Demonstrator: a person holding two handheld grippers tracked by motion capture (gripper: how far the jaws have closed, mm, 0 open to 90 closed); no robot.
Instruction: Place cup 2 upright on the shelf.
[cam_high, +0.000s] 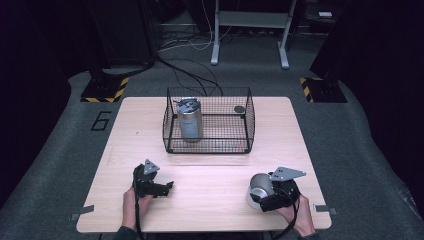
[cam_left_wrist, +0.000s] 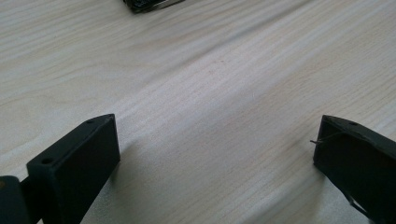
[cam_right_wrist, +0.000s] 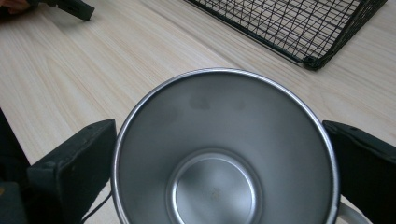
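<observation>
Steel cup: it sits between the jaws of my right gripper, mouth towards the camera, at the near right of the table; in the high view the cup shows just left of that gripper.
Right gripper: both jaws lie against the cup's outer wall just below the rim, so I judge it clenched on the cup.
Left gripper: released, jaws wide apart with nothing but bare wood between them; it rests at the near left, well apart from the cup.
Risk, slip: the cup wall is smooth, round and polished, and my flat black jaws meet it along narrow lines, so a quick turn of the hand could let it twist or slide out.
Risk, handle: a pale curved piece shows by my right jaw, perhaps a handle; it could catch on wire.
Risk, basket: the wire basket stands at mid-table, far from me, with tall mesh walls; carrying the cup too low would knock its rim.
Risk, crowding: a steel canister already stands upright in the basket's left part, so I would aim right.
Materials: brushed steel cup, thin black wire grid, pale matte wood grain.
</observation>
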